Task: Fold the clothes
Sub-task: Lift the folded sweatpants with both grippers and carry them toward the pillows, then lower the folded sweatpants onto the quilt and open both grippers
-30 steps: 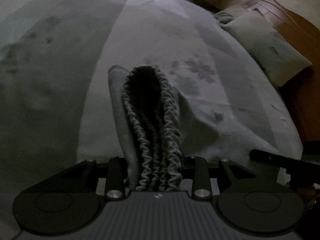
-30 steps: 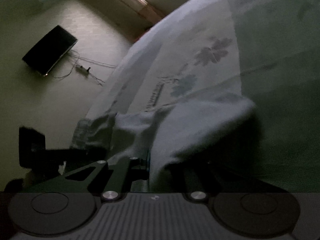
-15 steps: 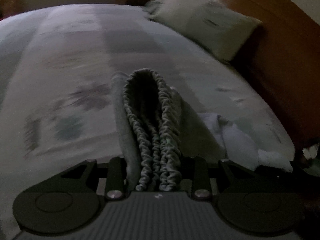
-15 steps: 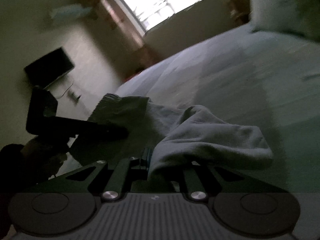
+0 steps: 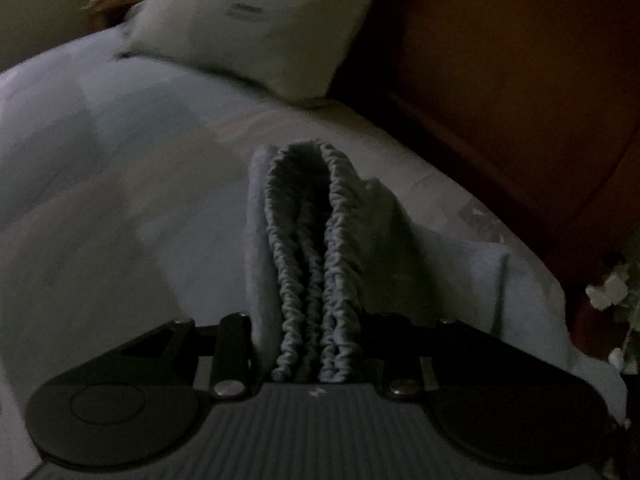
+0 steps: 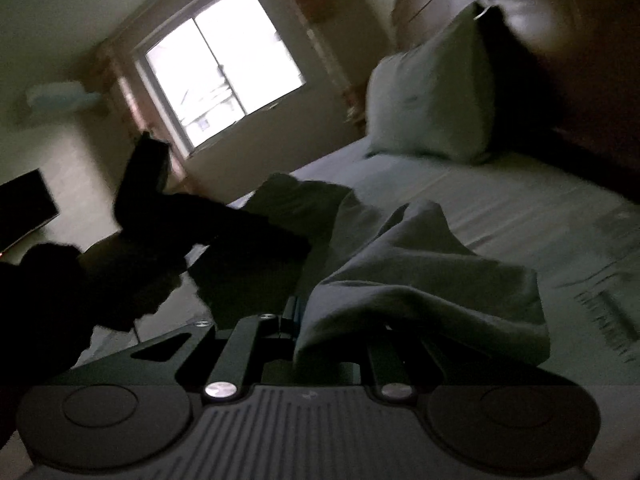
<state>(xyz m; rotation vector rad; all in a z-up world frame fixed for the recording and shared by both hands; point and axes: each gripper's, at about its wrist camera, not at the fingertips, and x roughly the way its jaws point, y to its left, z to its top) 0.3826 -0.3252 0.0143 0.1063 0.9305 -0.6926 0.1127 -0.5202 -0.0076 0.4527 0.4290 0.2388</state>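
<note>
Dim bedroom light falls across the bed (image 5: 120, 200), where both sets of fingers clamp one grey garment (image 5: 308, 248). Left gripper (image 5: 310, 344) pinches its bunched elastic waistband, held above the bedspread. Right gripper (image 6: 320, 332) is nearly closed on a fold of the cloth, which drapes over its fingers. Beyond lie a pillow (image 6: 432, 108), a wooden headboard (image 5: 500, 80) and a bright window (image 6: 224, 64).

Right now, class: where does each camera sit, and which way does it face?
Left wrist: on the left gripper, looking along the clamped elastic waistband toward pillow and headboard.
Right wrist: on the right gripper, shut on grey cloth, facing the window; the left gripper shows as a dark shape.
Shared: garment, pillow, bed.
</note>
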